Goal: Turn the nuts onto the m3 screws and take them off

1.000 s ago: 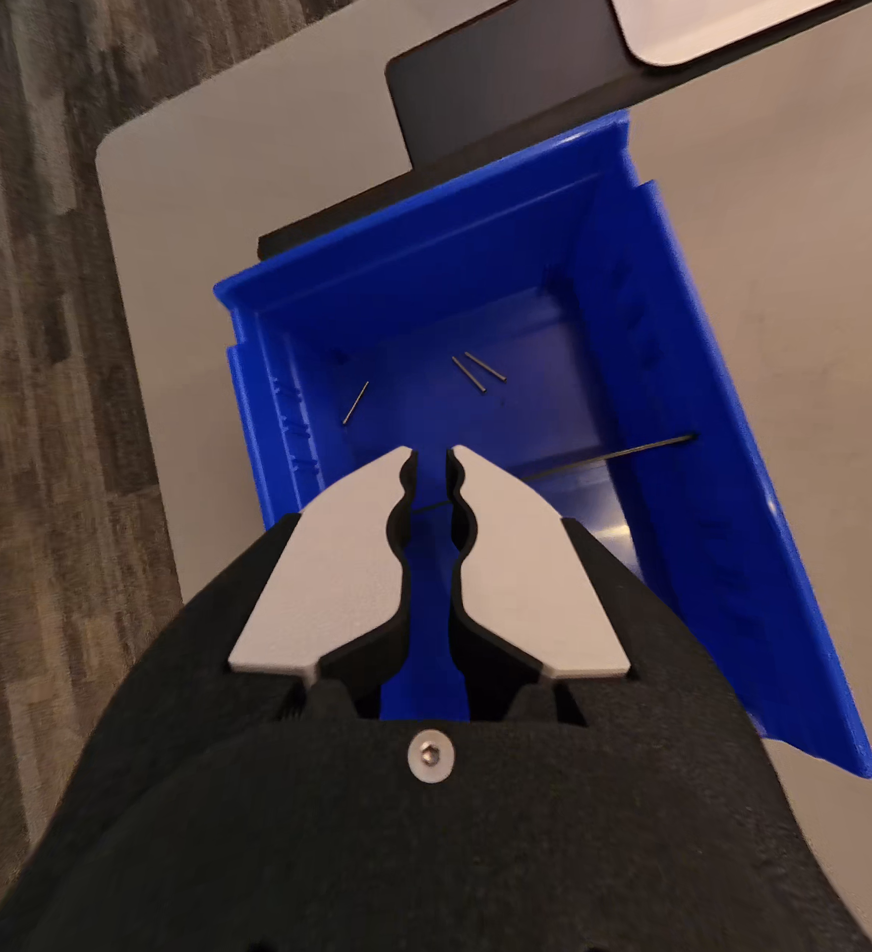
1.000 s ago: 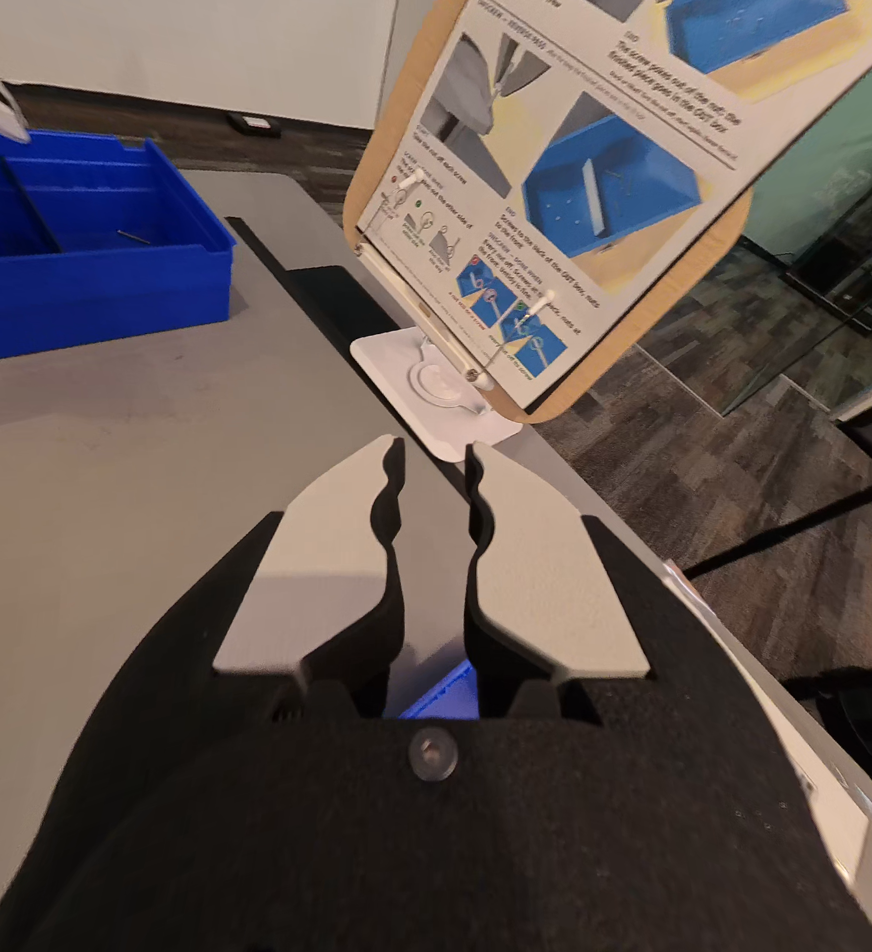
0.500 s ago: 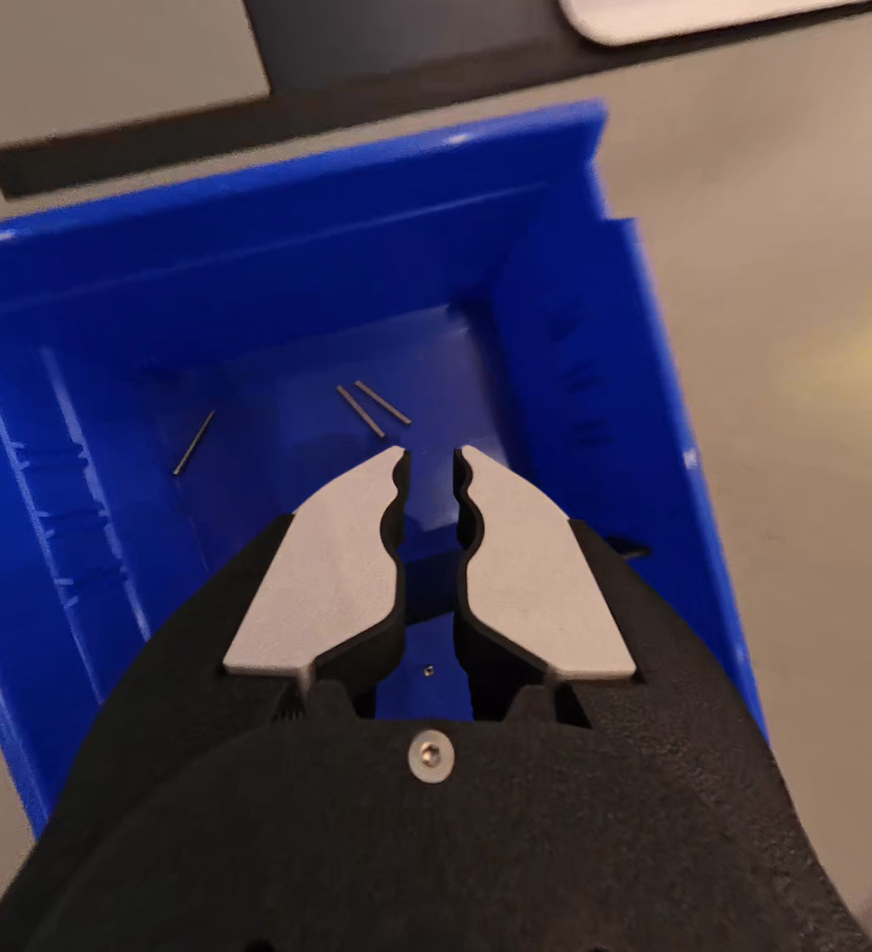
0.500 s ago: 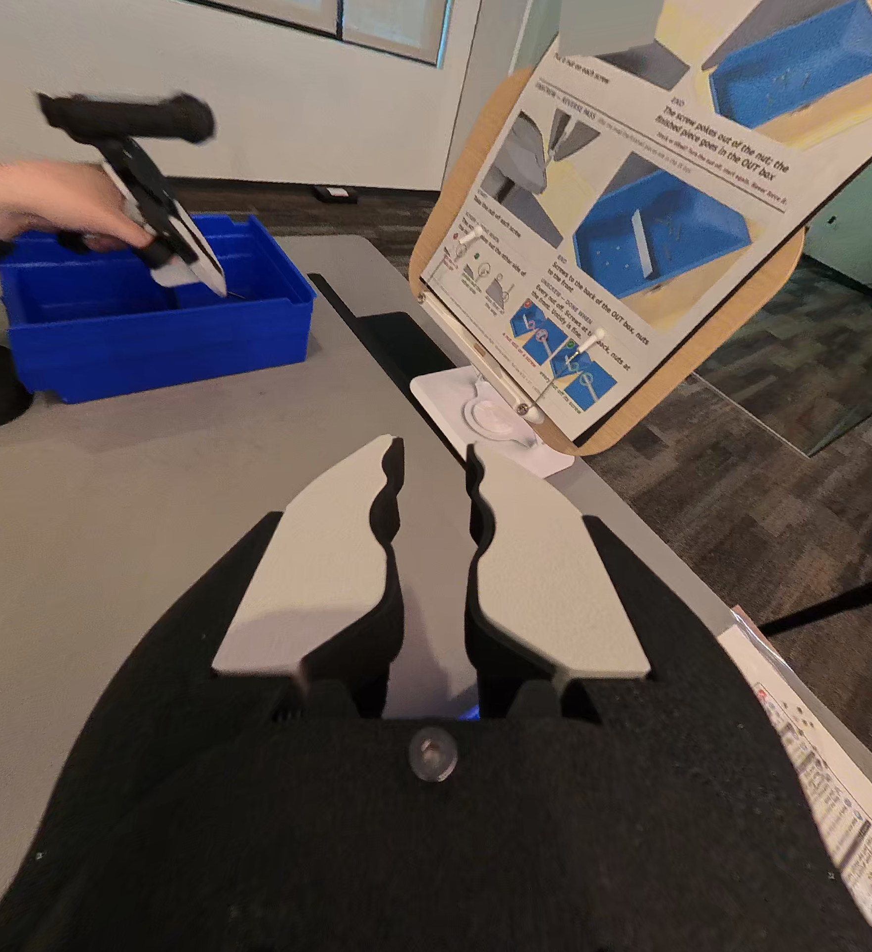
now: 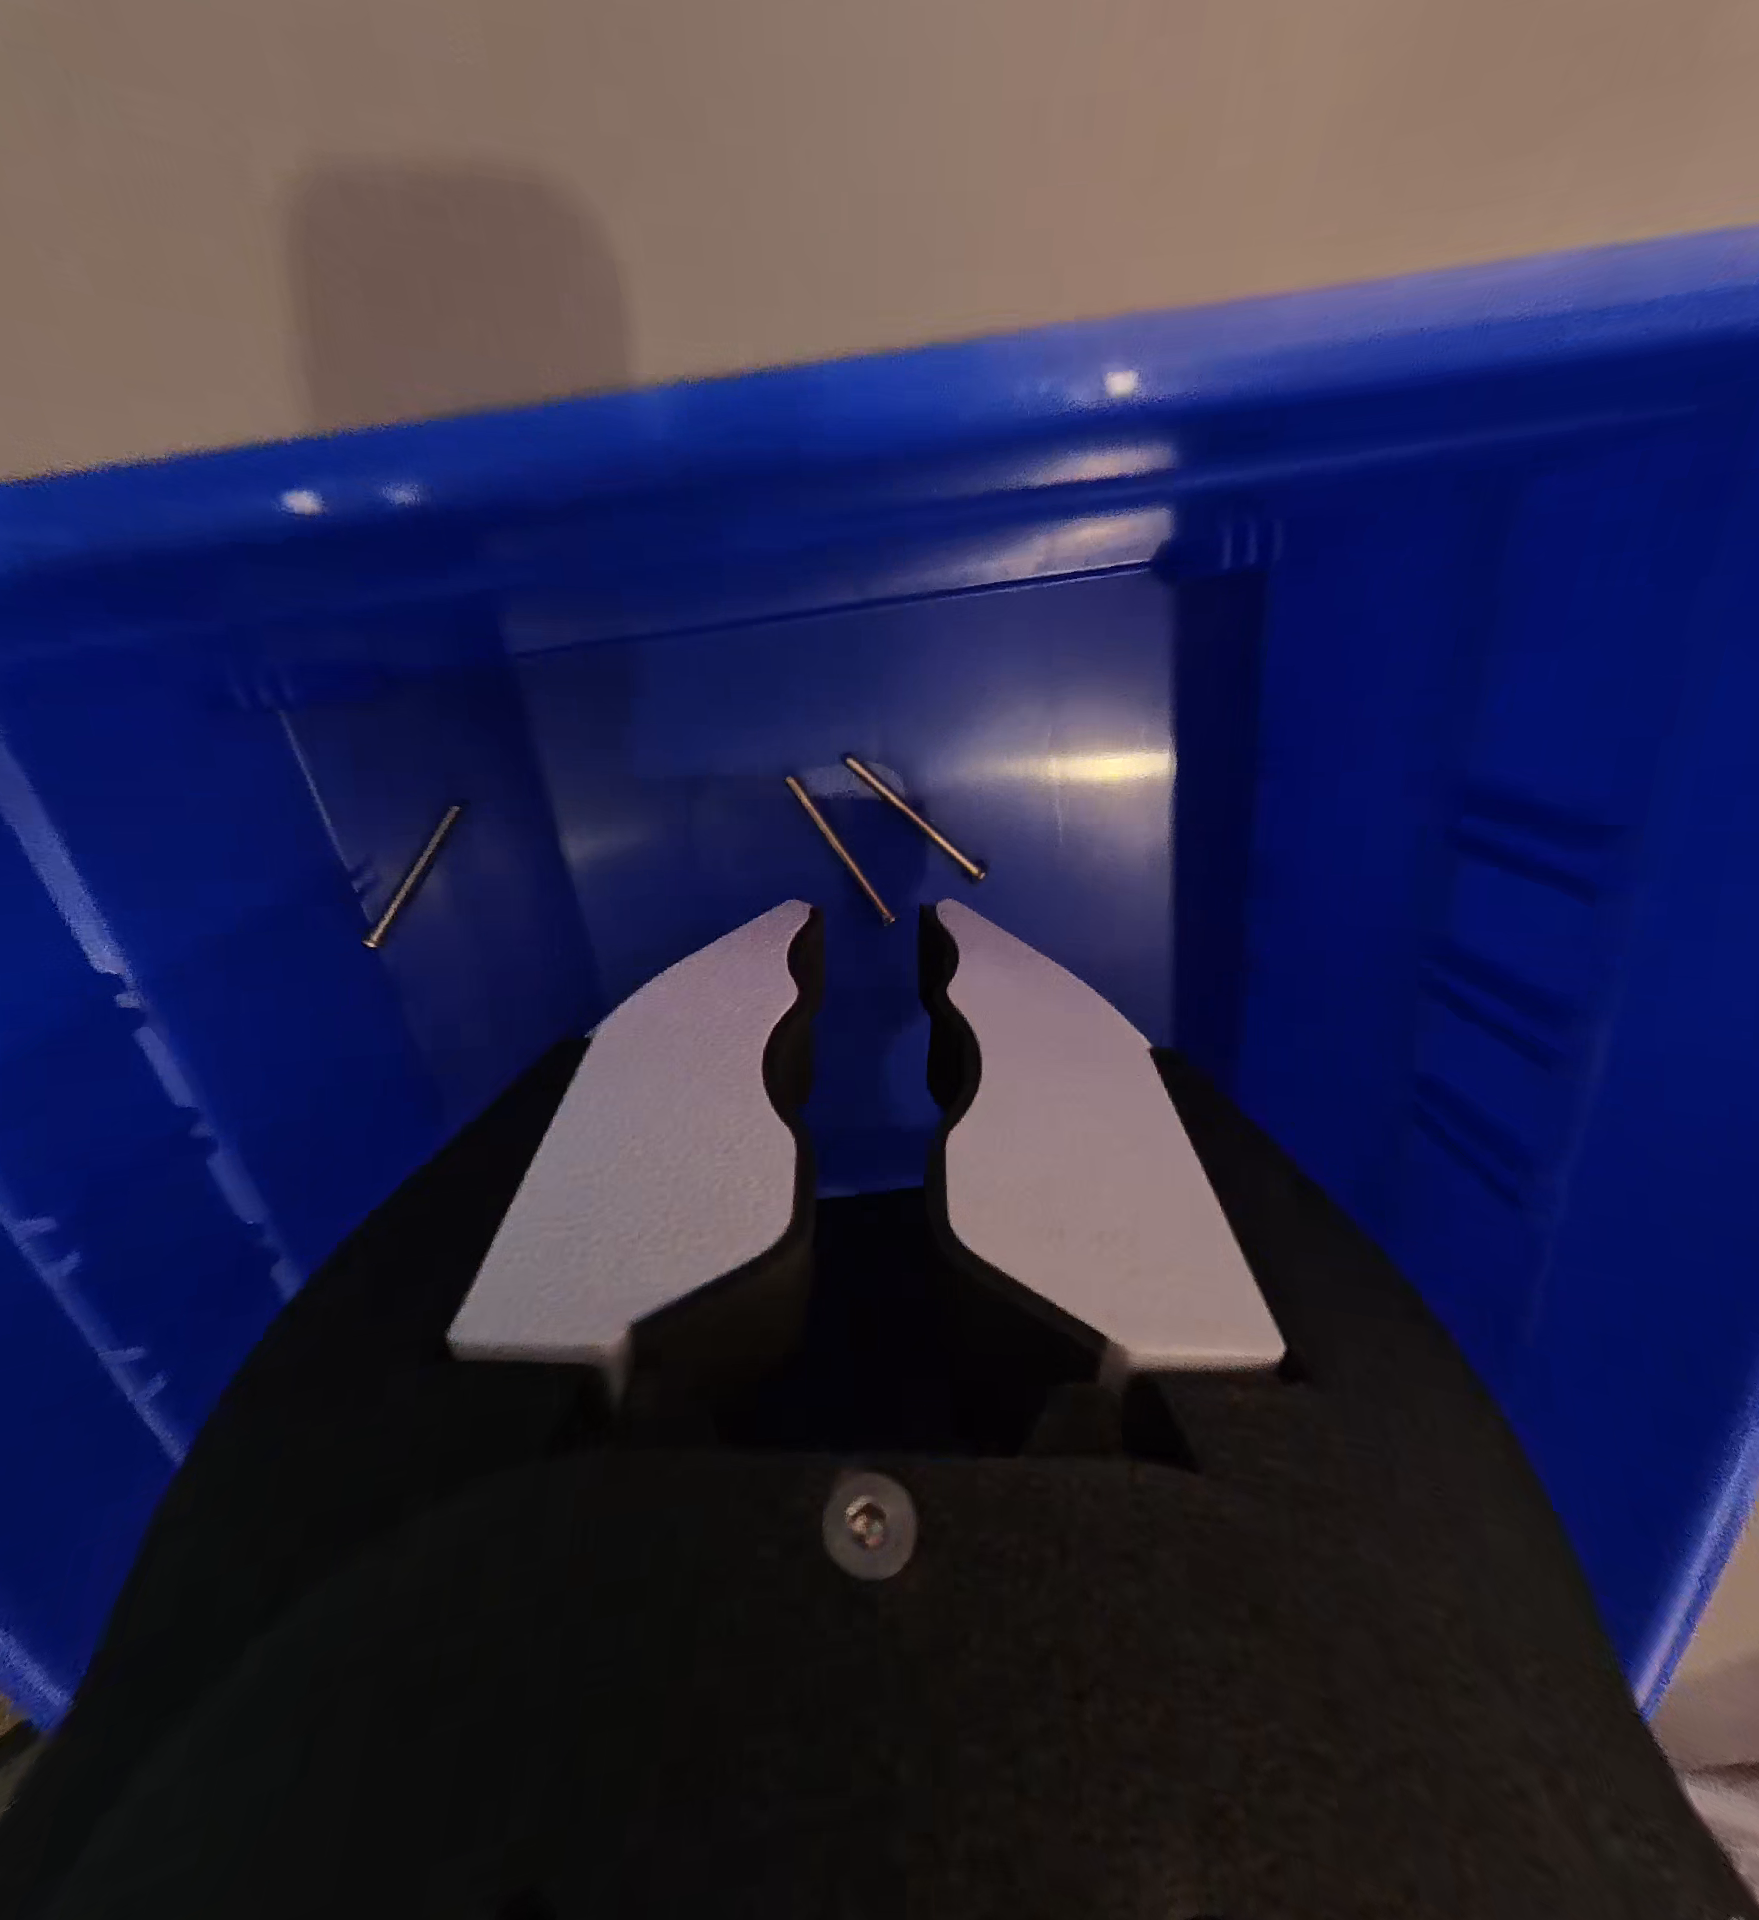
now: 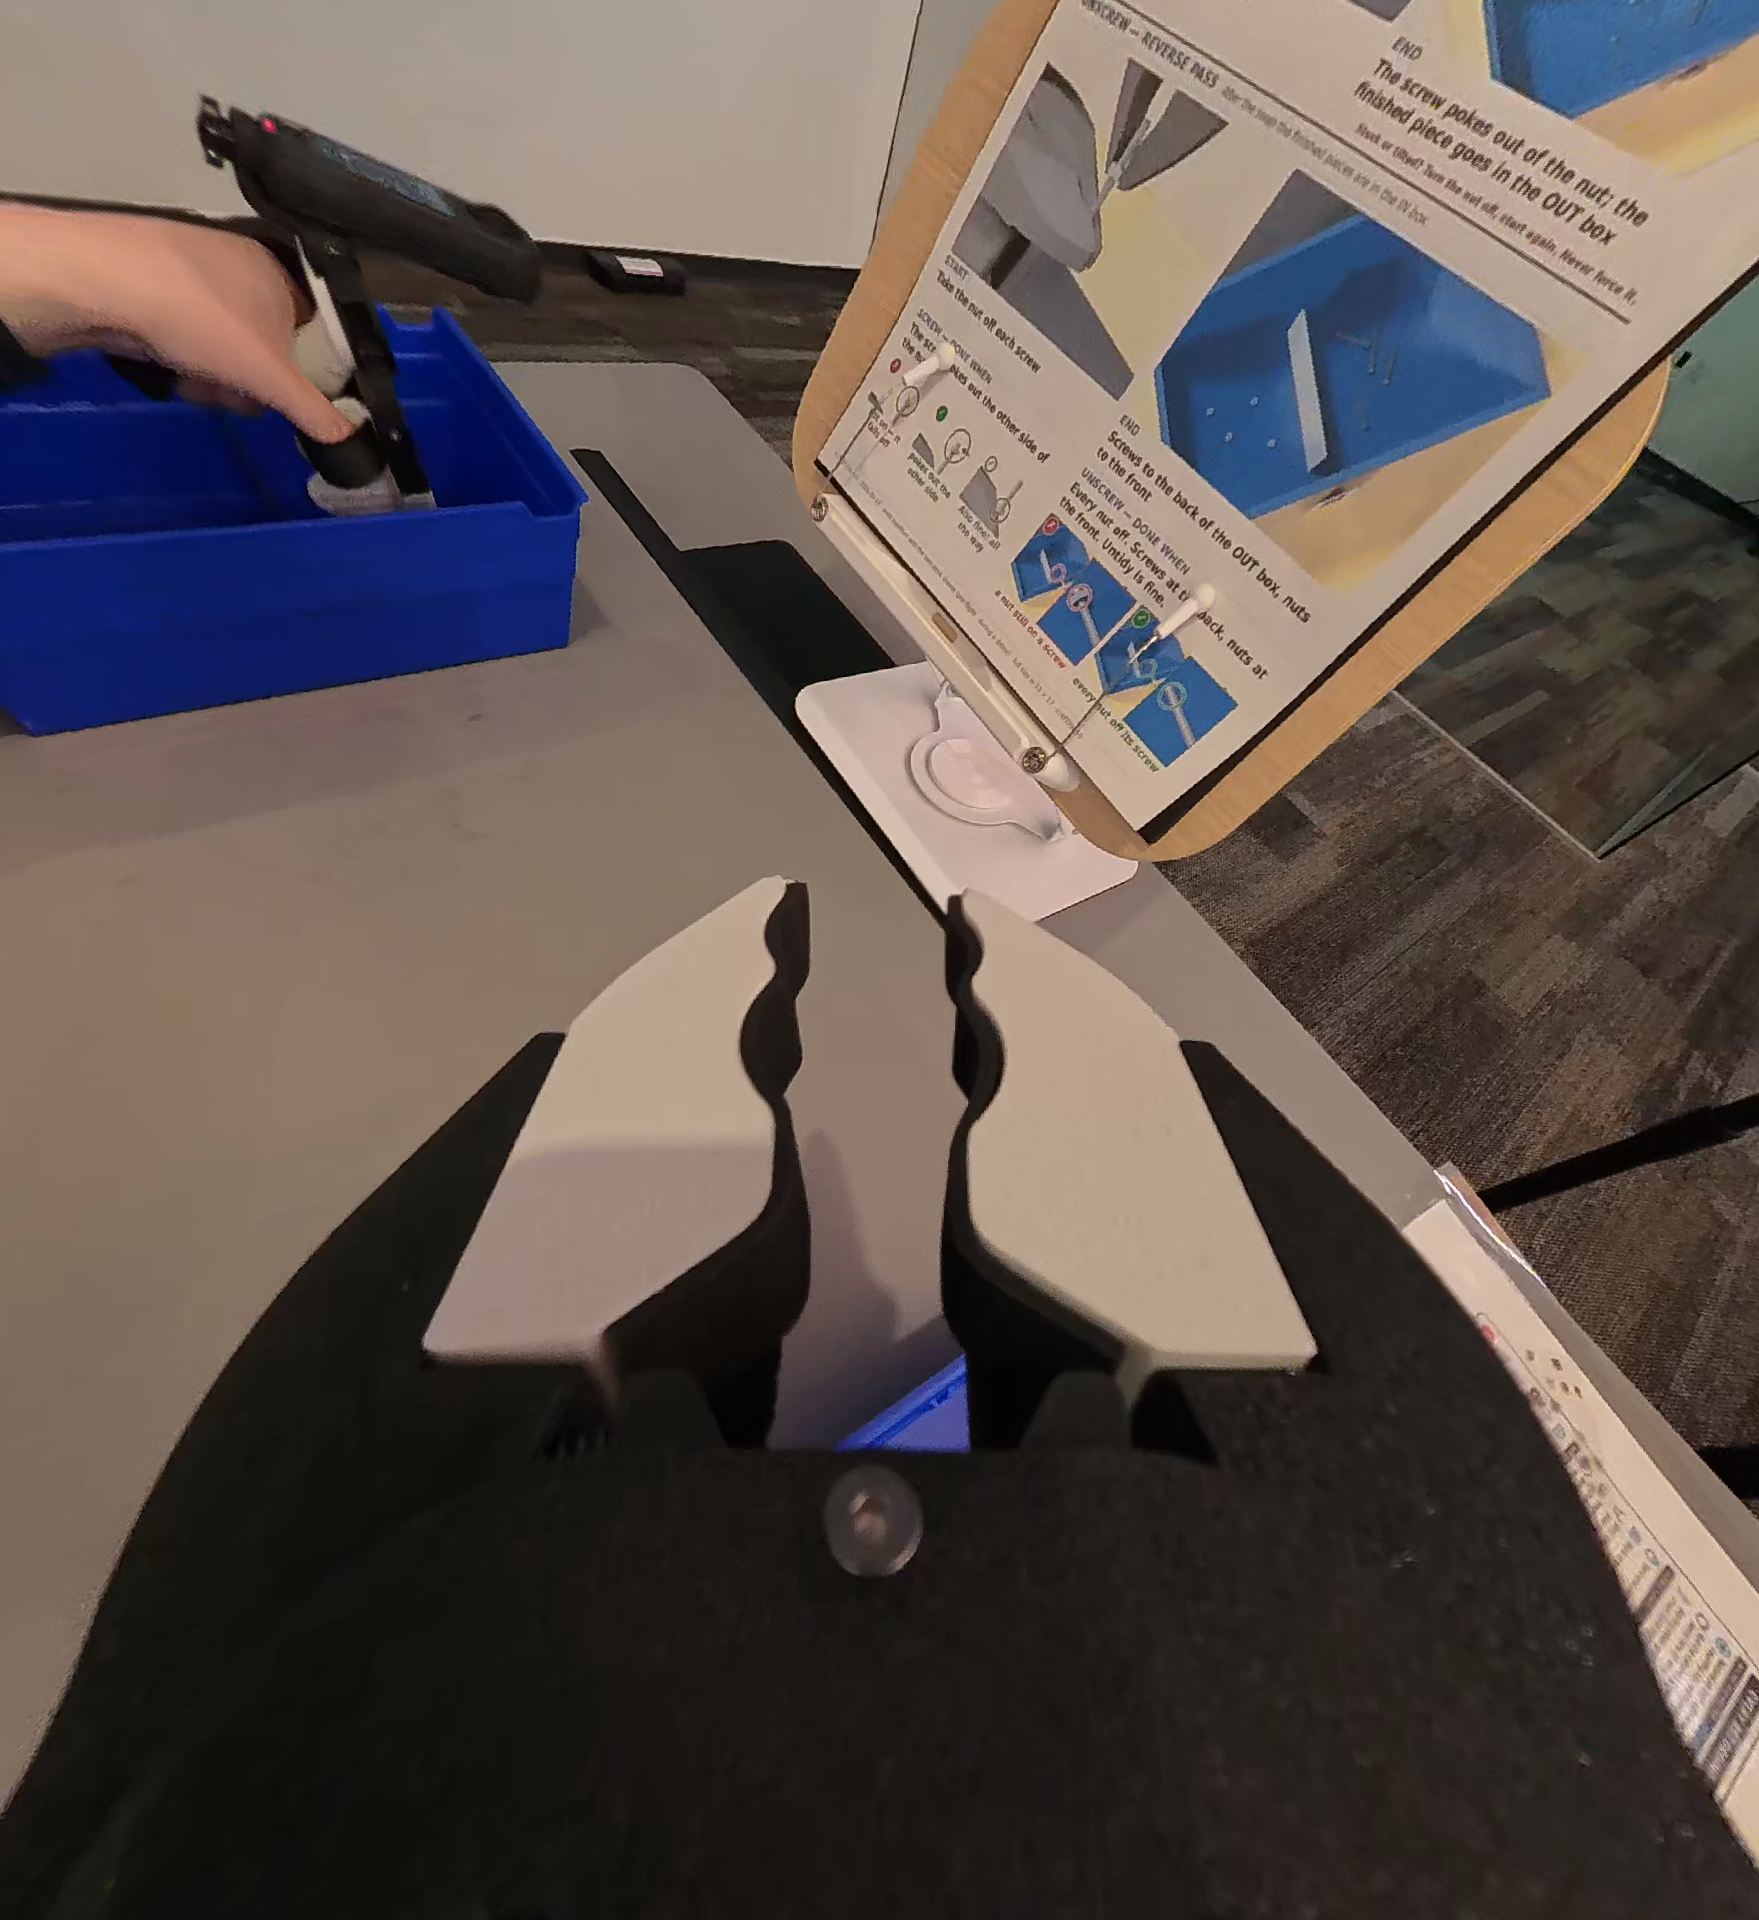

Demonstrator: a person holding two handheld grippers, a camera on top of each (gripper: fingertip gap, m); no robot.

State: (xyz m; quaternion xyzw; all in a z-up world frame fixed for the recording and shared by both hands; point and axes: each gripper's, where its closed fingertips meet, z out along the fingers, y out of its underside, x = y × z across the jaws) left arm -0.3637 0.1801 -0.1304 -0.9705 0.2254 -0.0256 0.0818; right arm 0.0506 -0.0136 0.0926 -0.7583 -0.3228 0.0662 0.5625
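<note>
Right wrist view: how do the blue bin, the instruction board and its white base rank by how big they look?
1. Instruction board, largest, partly cut off by the frame.
2. Blue bin, also cut off at the left edge.
3. White base, smallest.

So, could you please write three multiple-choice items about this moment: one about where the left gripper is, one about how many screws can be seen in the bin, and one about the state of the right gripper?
1. Where is the left gripper?
A. Inside the blue bin
B. Over the bare grey table
C. Beside the instruction board

2. How many screws lie on the bin floor in the left wrist view?
A. One
B. Three
C. Six

3. What state is the right gripper in?
A. Shut on a nut
B. Shut on a screw
C. Open and empty

Answers:
1. A, since blue walls surround its fingers in the left wrist view.
2. B, one screw on the left and a pair, and, ahead of the fingertips.
3. C, the grey table shows through the gap between its fingers.
</note>
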